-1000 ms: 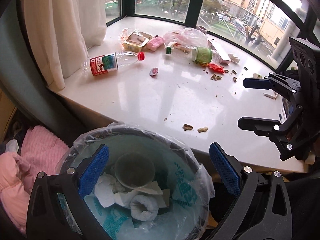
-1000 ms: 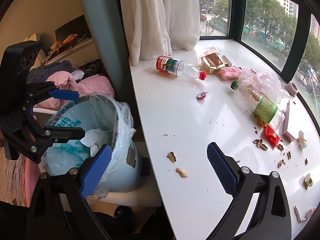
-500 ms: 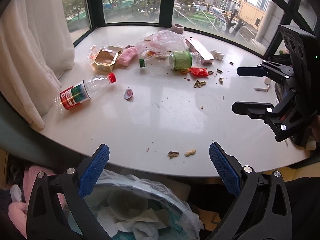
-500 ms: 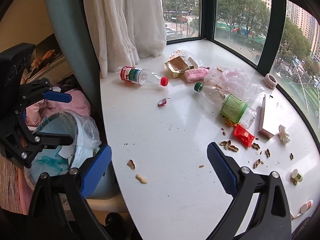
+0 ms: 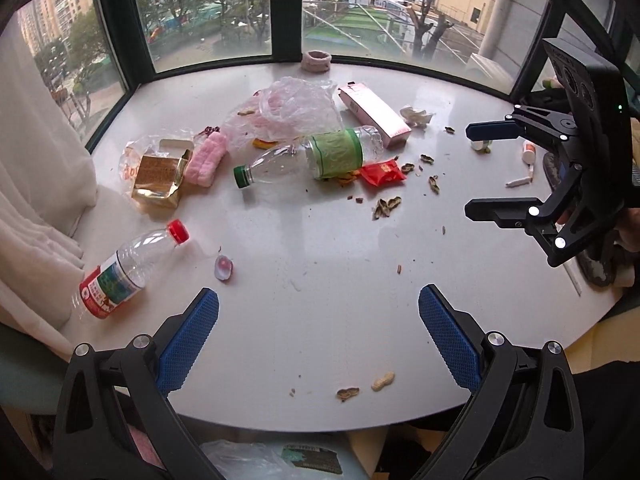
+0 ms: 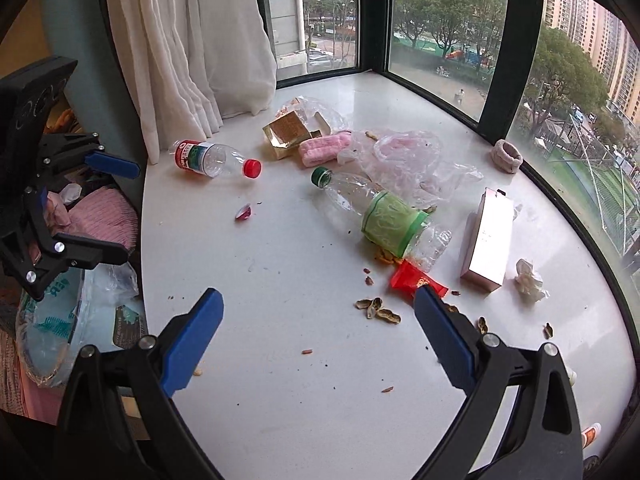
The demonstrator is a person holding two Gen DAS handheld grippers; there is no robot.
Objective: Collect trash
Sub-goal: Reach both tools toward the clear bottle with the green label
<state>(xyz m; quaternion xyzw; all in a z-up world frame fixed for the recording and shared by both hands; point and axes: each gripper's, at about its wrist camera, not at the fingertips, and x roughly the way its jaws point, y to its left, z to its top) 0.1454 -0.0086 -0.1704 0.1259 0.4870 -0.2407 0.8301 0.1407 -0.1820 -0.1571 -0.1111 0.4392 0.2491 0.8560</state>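
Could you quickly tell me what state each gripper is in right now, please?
Left gripper: open, holding nothing, above the white sill.
Right gripper: open, holding nothing, fingertips near the peanut shells.

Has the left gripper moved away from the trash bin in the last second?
Yes. The left gripper was over the open bin; now it hangs over the white sill, and only the bin's rim shows at the bottom edge. It went forward, toward the window.

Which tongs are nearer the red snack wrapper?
Right. The right tongs hang just short of the red snack wrapper, one fingertip overlapping it in view; the left tongs sit farther back, near the table's edge.
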